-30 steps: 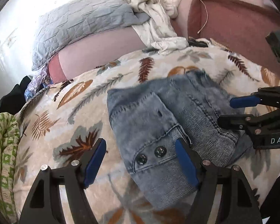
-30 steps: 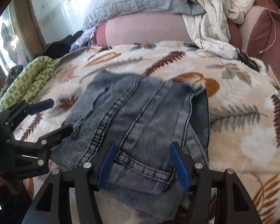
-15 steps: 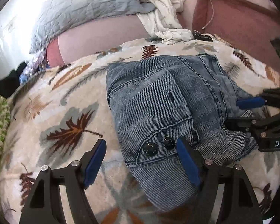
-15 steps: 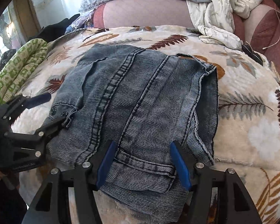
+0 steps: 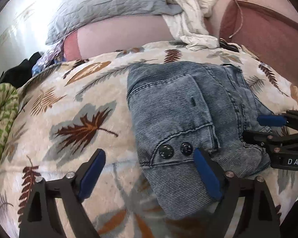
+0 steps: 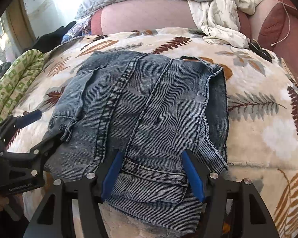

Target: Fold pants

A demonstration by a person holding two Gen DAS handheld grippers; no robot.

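We hold both claws low at the near edge of the bed, and the pants point(image 6: 141, 107) lie straight ahead of us on the leaf-print blanket point(image 5: 73, 103), already folded into a compact, roughly square stack. The seams run away from us, so the stack's long axis points toward the pillow point(image 5: 109, 6) at the far side.

Our right claw point(image 6: 152, 173) is spread wide over the near hem, one blue pad on each side of the belt-loop strip, gripping nothing. Our left claw point(image 5: 149, 168) is also wide open and empty, its right pad just beside the two dark snaps point(image 5: 175, 150) at the stack's left corner. The right claw sits more squarely over the denim, so we judge it the nearer one for any last tuck.

The only readable writing is "DAS" on the right claw's body, seen from the left wrist view.
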